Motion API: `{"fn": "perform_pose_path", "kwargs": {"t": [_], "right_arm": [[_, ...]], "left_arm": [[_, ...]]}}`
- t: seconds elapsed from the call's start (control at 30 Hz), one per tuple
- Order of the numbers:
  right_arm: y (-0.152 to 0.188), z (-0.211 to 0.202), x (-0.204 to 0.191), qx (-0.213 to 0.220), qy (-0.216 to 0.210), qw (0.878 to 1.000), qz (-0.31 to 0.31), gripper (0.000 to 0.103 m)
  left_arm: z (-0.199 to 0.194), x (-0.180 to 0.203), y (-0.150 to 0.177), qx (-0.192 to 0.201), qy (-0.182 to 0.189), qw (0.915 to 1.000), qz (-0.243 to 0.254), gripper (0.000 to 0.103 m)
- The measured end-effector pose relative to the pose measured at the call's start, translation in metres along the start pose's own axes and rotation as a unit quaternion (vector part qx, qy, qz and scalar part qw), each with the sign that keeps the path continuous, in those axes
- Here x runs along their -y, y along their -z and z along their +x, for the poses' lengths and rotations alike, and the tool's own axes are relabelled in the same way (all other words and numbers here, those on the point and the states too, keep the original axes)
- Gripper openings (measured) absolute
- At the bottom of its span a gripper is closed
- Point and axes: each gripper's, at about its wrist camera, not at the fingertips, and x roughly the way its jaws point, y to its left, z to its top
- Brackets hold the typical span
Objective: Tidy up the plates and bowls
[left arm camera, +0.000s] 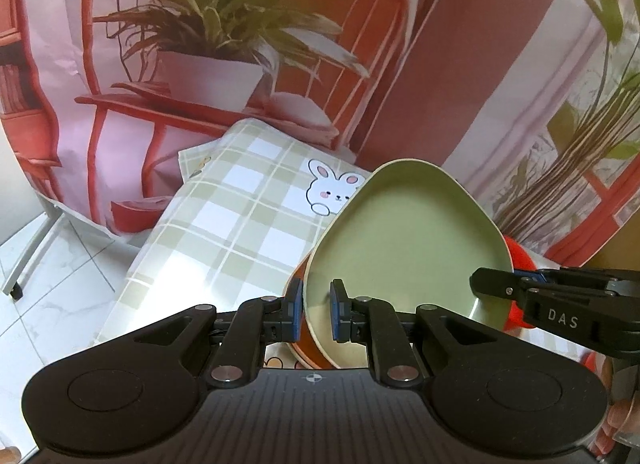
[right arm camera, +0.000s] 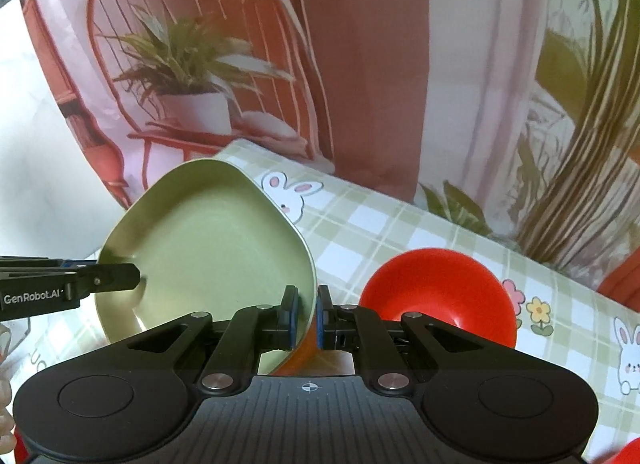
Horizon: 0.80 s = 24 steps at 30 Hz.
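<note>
A table [right arm camera: 420, 232] draped in a green-and-white checked cloth with printed cartoon rabbits carries the ware. Behind it hangs a printed backdrop [left arm camera: 248, 43] showing a red wire chair, a potted plant and curtains; tiled floor [left arm camera: 60, 264] shows at the table's left end. A glossy red bowl [right arm camera: 436, 296], round and deep, sits on the cloth just right of the held dish, with nothing lying between the two.

The green plate [left arm camera: 404, 240], a rounded-triangular dish with a smooth pale-green inside, cream rim and orange underside, is tilted above the table. The left gripper [left arm camera: 316, 310] has its blue-padded fingers narrowed onto the near rim, one pad inside, one outside. The right gripper [right arm camera: 306, 316] pinches the opposite rim the same way, its fingers nearly closed.

Readable lettering: "DAS" on the right gripper's side seen from the left camera, "GenRobot.AI" on the left gripper's side seen from the right camera.
</note>
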Motion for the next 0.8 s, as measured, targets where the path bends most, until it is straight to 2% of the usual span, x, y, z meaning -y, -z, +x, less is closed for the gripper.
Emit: {"fn": "perform_pose_path", "kwargs": {"t": [0.37, 0.8], "right_arm": [[0.0, 0.016, -0.002, -0.021, 0.005, 1.0, -0.017, 0.01], [0.002, 0.025, -0.004, -0.025, 0.02, 0.999, -0.029, 0.009]], "left_arm": [[0.009, -0.003, 0.004, -0.014, -0.012, 0.9998, 0.011, 0.015], [0.014, -0.002, 0.005, -0.015, -0.025, 0.9995, 0.014, 0.015]]}}
